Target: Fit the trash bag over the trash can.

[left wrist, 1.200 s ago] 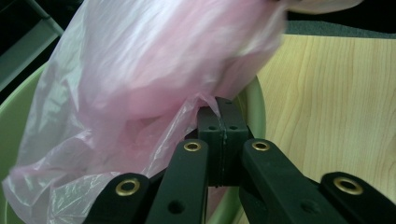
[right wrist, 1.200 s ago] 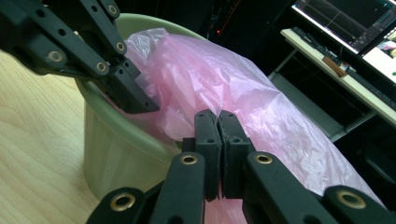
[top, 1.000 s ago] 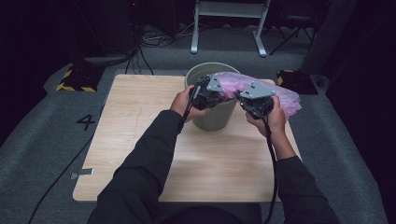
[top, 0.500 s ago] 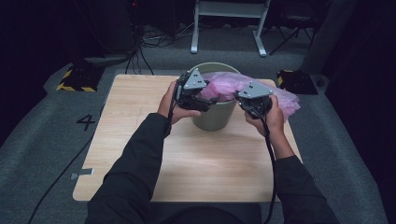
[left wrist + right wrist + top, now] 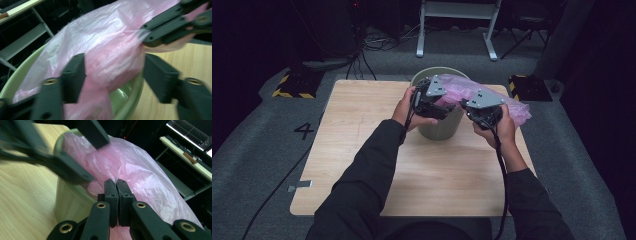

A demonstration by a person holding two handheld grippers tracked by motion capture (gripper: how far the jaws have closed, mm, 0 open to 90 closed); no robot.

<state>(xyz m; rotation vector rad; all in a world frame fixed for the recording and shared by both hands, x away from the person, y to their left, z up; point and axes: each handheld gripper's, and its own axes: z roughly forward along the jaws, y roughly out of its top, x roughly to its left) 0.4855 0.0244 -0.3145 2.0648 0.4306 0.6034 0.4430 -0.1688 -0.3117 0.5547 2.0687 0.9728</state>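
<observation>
Holding a pink plastic bag (image 5: 492, 95) over a green bin (image 5: 439, 127), we work near the middle top of the high view, on a wooden table (image 5: 362, 150). Our right gripper (image 5: 476, 111) has its jaws clenched on a fold of the bag; in the right gripper view the two black jaws meet at the centre bottom with pink film pinched between them. Our left gripper (image 5: 443, 106) sits just left of it, at the bin's rim. Its jaws have just been closing a little, yet in the left gripper view they stand apart at lower left and lower right, the bag bulging between them without being pressed. The bag drapes from the bin's mouth toward the right edge of the table.
</observation>
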